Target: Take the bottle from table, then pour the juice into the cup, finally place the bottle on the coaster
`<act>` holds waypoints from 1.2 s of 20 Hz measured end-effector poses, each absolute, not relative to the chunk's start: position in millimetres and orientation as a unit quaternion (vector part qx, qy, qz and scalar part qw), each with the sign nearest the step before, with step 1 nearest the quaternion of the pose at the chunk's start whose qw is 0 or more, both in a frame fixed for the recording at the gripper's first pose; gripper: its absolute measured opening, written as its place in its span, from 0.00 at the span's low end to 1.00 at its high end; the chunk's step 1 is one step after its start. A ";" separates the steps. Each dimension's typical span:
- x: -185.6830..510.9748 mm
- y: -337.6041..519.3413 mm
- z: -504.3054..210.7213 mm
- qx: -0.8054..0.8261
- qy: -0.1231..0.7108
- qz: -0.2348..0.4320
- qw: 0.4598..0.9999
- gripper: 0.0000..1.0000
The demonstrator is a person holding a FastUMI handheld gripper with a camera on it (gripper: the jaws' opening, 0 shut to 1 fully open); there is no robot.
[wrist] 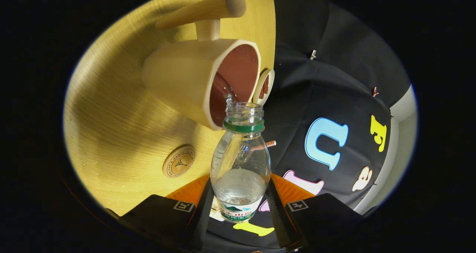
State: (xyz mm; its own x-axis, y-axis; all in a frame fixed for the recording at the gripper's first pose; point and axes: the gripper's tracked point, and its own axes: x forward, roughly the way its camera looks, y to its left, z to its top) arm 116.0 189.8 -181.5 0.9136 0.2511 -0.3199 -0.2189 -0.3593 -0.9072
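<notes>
Warm, fairly bright light falls on the wooden surface, which glows yellow, while the cloth wall beyond stays dim. The cup throws a soft, broad shadow across the surface toward the coaster, and its handle casts a second shadow beside it. Small glints sit on the neck of the bottle and on the liquid at the cup's mouth — no harsh glare. The fisheye lens bends straight lines hard: the surface edge curves and the picture darkens toward its rim. The gripper, closed on the bottle with both fingers, lies in deep shadow — its fingers look nearly black, detail lost. Focus is sharp in the middle.
</notes>
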 end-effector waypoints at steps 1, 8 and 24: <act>115.6 190.0 -181.3 -0.799 -0.012 0.208 0.564 0.75; 113.4 193.5 -178.9 -0.812 -0.026 0.209 0.544 0.75; 115.0 199.4 -171.5 -0.846 -0.053 0.211 0.486 0.75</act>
